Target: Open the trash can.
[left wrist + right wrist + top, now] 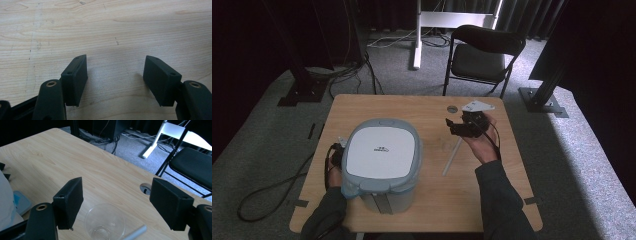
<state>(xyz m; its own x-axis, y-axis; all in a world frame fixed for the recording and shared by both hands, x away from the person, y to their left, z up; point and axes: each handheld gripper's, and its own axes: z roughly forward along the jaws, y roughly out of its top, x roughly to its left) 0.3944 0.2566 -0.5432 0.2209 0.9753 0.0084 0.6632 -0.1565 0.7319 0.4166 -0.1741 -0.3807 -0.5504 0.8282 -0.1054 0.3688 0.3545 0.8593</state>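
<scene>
Clear round cup [105, 223], wide matte right tongs [116, 206], woodgrain table [75, 162]

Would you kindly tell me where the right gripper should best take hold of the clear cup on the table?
Grip the clear cup across its rim, coming from above: it stands upright, mouth open. The right gripper is open above it. Avoid the white rod lying beside it.

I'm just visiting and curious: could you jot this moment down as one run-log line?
left gripper: open, over bare table | right gripper: open, above clear cup, nothing held | white rod: beside cup | lidded bin: shut
</scene>
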